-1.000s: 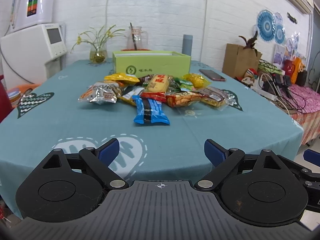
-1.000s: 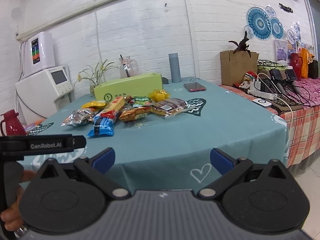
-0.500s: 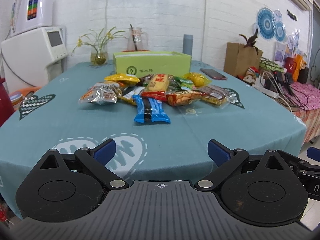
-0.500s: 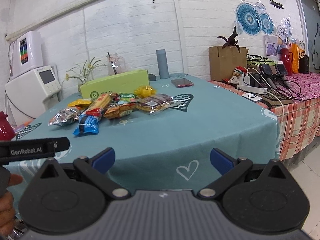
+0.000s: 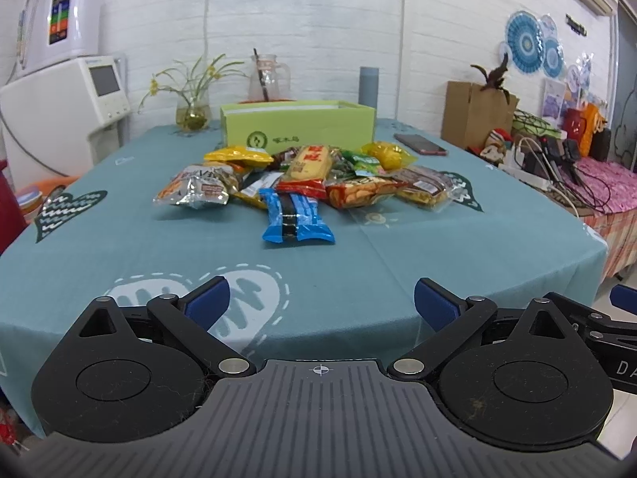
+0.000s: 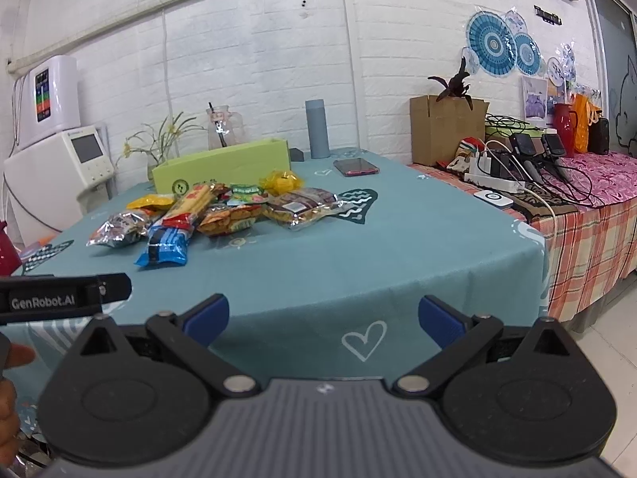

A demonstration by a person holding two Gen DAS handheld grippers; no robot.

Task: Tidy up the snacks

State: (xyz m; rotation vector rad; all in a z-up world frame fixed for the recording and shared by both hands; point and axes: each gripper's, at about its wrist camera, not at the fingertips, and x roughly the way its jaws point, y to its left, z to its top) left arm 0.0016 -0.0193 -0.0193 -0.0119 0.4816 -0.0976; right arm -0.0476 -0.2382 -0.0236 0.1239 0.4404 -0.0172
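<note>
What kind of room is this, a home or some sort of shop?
Probably a lived-in home room: a table with a teal cloth holding snacks, a flower vase, and a side table crowded with chargers.

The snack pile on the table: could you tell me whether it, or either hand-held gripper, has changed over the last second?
Only the views drifted slightly. The left hand-held gripper and right hand-held gripper remain open and empty, short of the table. The snack pile, blue packet in front, and green box lie untouched.
</note>
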